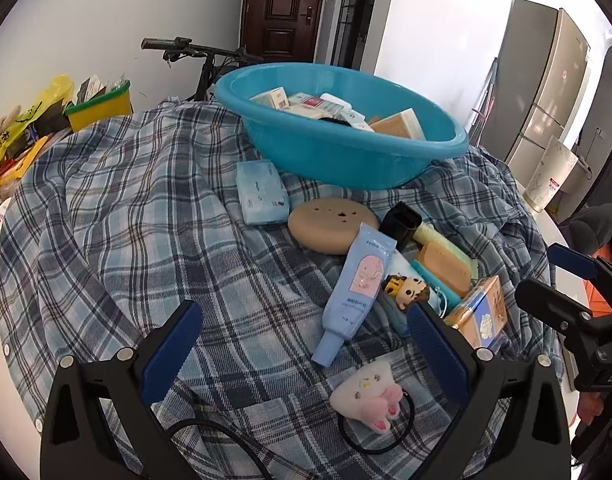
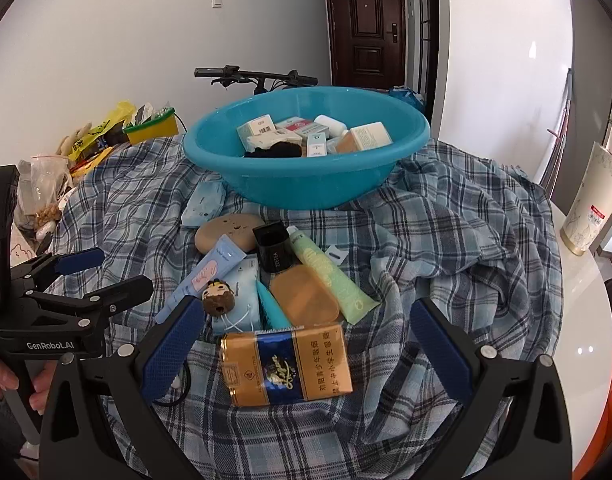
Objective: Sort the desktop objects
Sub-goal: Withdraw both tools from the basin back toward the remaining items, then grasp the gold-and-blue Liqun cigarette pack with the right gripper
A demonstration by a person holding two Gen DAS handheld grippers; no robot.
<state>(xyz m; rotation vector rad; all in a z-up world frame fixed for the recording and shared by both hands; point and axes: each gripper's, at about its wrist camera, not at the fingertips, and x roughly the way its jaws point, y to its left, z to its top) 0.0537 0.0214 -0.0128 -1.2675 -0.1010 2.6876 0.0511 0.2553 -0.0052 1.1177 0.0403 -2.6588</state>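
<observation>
A blue basin [image 1: 346, 160] [image 2: 306, 184] holding several small boxes stands at the back of a plaid cloth [image 1: 125, 220]. In front of it lie a tissue pack [image 1: 261, 192], a tan round case [image 1: 330, 220], a light blue tube [image 1: 354, 292] [image 2: 209, 272], a doll charm [image 1: 406, 290] [image 2: 219, 298], a green tube [image 2: 330, 276], a tan oval case [image 2: 303, 298] and a gold-and-blue cigarette pack [image 2: 285, 364] [image 1: 480, 312]. A plush hair tie [image 1: 370, 396] lies between my left gripper's [image 1: 301, 344] open jaws. My right gripper [image 2: 306, 340] is open, its jaws either side of the cigarette pack.
A yellow-green box [image 1: 101, 108] and snack bags [image 1: 29, 120] sit at the far left edge. A white cylinder [image 2: 590, 204] stands on the white table at right. A bicycle handlebar [image 2: 257, 76] and a dark door are behind the basin.
</observation>
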